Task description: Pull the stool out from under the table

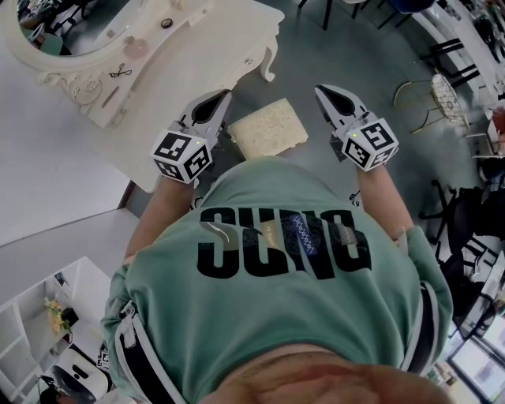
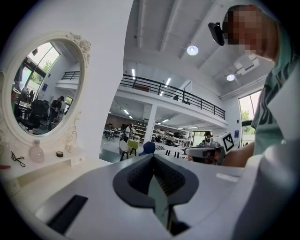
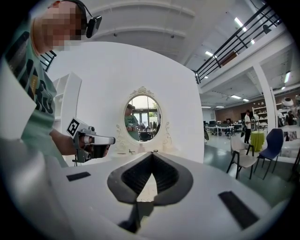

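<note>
Grey floor [image 1: 347, 47], stool [image 1: 268, 128] just beside table [image 1: 197, 63] edge

The stool [image 1: 268, 128] stands beside the table [image 1: 197, 55], between the left gripper [image 1: 218, 98] and right gripper [image 1: 324, 92]; a mirror [image 1: 79, 24] sits on the table

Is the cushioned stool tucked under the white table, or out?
Out: the stool shows its cream seat in the open beside the table, clear of the tabletop's edge, not beneath it.

stool [image 1: 268, 128] legs hidden, table [image 1: 207, 54] cut off
</note>
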